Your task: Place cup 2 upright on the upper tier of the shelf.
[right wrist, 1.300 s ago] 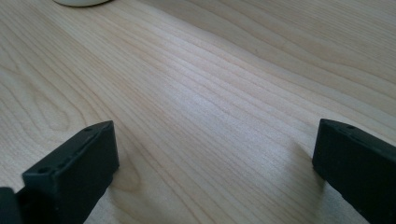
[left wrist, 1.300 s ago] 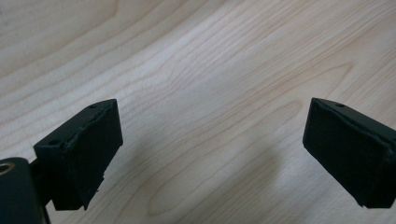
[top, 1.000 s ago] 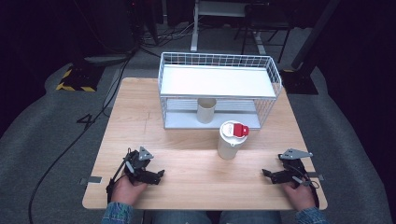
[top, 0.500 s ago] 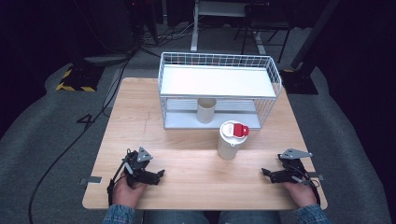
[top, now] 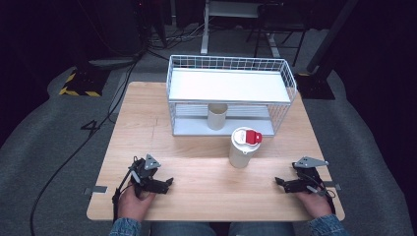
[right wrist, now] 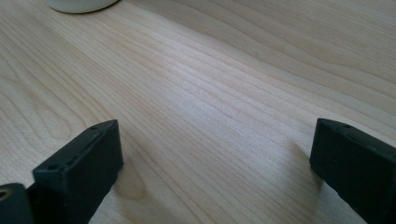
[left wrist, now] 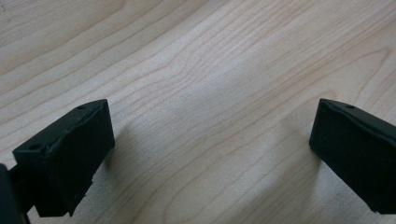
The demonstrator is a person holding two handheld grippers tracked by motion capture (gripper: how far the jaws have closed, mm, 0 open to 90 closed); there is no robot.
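In the high view, a cream jar [top: 242, 147] with a white lid and red flap stands at frame centre on the table [top: 196, 132]. Above it, a wire rack [top: 231, 93] shelters a cup [top: 217, 116] on its lower shelf. Left gripper [top: 164, 184] lower left and right gripper [top: 281, 183] lower right both gape wide, holding nothing.

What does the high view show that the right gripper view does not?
High view alone: the wire rack, a cup under its shelf, the lid of the canister, and both tongs, left tongs and right tongs, in the person's hands. Right gripper view alone: the open jaws from close by, with bare wood grain between them. Both: the table and the canister, of which the right gripper view gives just the base.
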